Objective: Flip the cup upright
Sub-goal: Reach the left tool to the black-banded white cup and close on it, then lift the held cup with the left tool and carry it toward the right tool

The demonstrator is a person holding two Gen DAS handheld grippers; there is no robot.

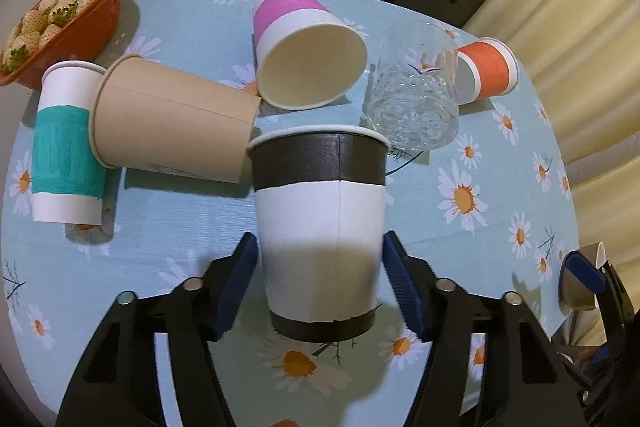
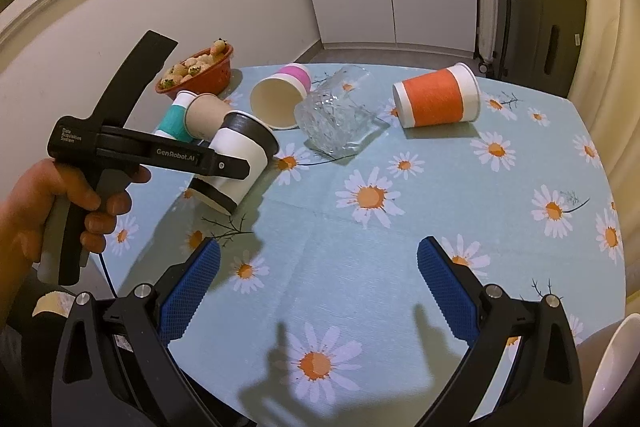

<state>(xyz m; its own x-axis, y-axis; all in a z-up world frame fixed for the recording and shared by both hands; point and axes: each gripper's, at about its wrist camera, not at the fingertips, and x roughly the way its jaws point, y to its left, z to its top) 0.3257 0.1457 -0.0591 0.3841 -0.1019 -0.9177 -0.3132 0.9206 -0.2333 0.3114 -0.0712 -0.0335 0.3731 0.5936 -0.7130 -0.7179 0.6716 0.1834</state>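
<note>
Left gripper [image 1: 320, 287] clamps the black-banded white cup [image 1: 320, 227], blue pads pressed on both sides (rim up, tilted in the right wrist view), base lifted just off the daisy tablecloth [image 2: 400, 267]. Right gripper [image 2: 318, 283] hangs spread wide, nothing between its fingers. Behind: brown cup [image 1: 172, 123], pink cup [image 1: 304, 55] and orange cup [image 1: 490, 71] lying on their sides, glass tumbler [image 1: 416, 95] tipped over, teal cup [image 1: 64, 147], strawberry basket [image 1: 80, 31].

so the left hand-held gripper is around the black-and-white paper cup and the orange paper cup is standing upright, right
Not quite: the orange paper cup lies on its side, as the right wrist view shows. The left hand-held gripper is indeed around the black-and-white paper cup.
</note>
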